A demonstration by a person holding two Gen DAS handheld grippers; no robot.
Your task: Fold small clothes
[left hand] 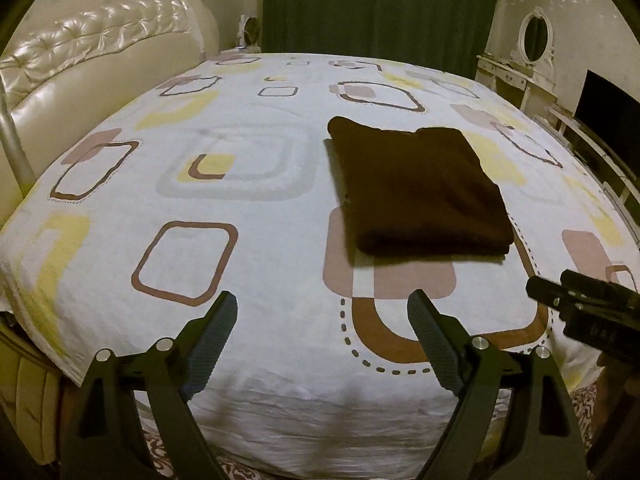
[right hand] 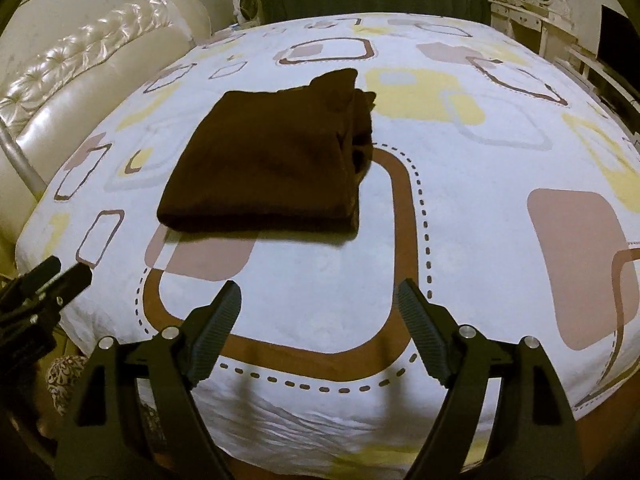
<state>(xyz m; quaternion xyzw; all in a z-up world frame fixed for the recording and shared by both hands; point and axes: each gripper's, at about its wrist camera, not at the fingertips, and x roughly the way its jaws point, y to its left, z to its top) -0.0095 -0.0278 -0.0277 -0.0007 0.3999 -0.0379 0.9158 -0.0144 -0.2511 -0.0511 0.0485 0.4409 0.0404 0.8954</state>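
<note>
Your brown garment [left hand: 416, 188] lies folded into a thick rectangle on the bed [left hand: 248, 320], on the patterned cover, well ahead of both tools. Its long axis runs from you toward the far edge; the neat folded edge faces you and the bunched end points away. Your left gripper [left hand: 322, 332] and right gripper [right hand: 320, 320] both have fingers spread wide, holding nothing.

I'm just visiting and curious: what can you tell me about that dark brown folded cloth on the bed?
The dark brown folded garment looks like soft knit, stacked in several layers into a rough rectangle. Loose layered ends show at one side. It lies flat on the white patterned bedspread; nothing else touches it.
</note>
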